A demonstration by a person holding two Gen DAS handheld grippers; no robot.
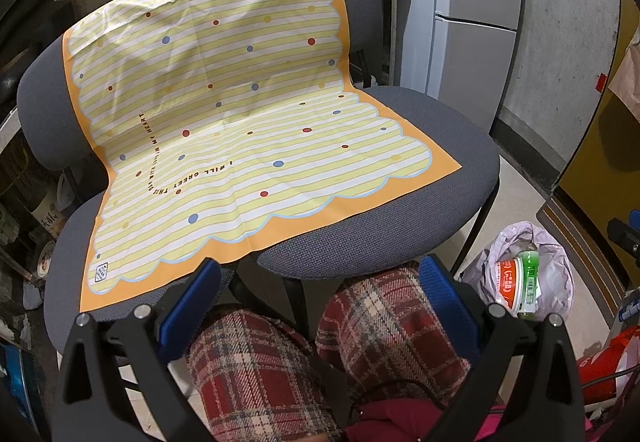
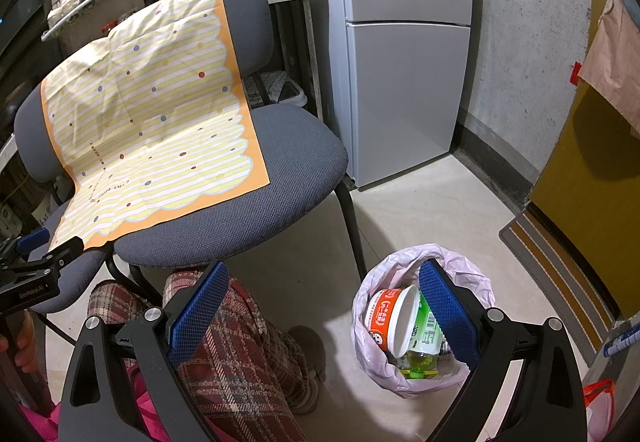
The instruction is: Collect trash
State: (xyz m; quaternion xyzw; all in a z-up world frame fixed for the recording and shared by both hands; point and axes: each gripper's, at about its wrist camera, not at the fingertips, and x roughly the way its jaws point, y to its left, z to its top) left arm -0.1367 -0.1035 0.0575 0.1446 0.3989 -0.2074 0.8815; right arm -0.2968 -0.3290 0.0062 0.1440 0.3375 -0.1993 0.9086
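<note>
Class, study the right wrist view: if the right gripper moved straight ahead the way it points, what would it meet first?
Probably the bare floor between the grey chair and the trash bag; the right gripper is open, though depth is uncertain.

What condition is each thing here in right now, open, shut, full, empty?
Left gripper: open, holding nothing.
Right gripper: open, holding nothing.
Trash bag: mouth open, partly filled.
Noodle cup: in the bag, tipped, looks empty.
Green bottle: in the bag.
Patterned sheet: spread over the chair.
Fridge: shut.
</note>
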